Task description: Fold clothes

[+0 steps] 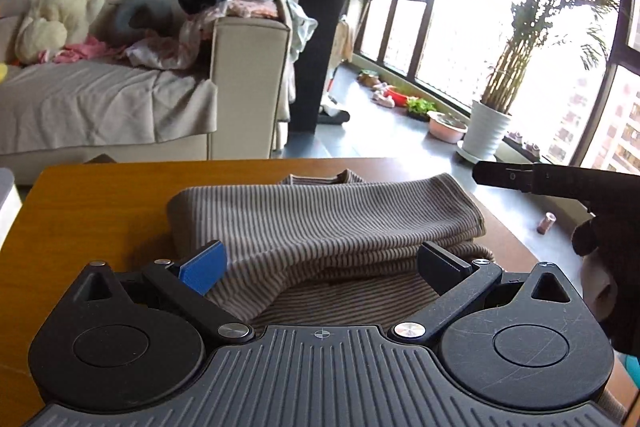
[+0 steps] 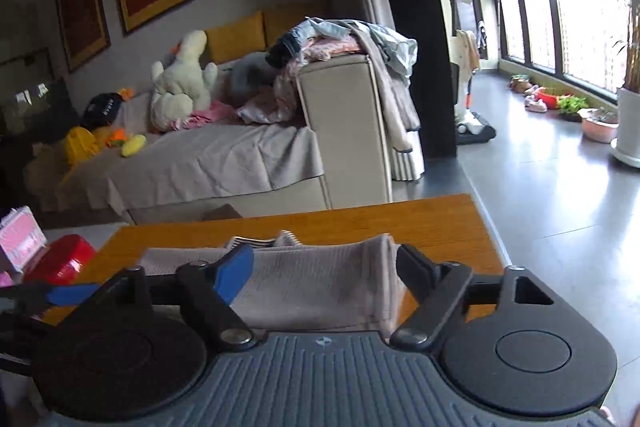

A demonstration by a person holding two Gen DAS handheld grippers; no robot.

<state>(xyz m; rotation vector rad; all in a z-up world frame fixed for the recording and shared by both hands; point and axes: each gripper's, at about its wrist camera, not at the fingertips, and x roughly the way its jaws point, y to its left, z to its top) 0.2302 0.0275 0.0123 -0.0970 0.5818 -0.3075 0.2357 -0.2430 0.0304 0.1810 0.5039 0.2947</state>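
A brown and grey striped garment [image 1: 320, 219] lies folded in several layers on the wooden table [image 1: 100, 207]. My left gripper [image 1: 324, 267] is open wide just above the garment's near edge, and cloth shows between its blue and black pads without being clamped. The right gripper [image 1: 500, 177] juts in from the right, above the garment's right end, held by a dark-gloved hand [image 1: 608, 247]. In the right wrist view the right gripper [image 2: 325, 273] is open over the folded garment [image 2: 320, 283], whose right folded edge sits by the black pad. The left gripper's blue finger [image 2: 68, 293] shows at the left.
Beyond the table [image 2: 420, 223] stands a beige sofa [image 1: 248, 87] with a pile of clothes [image 1: 240, 3] on its arm and a white plush toy [image 1: 60, 11]. A potted plant [image 1: 488, 131] stands by the window. A red box [image 2: 60, 261] sits left of the table.
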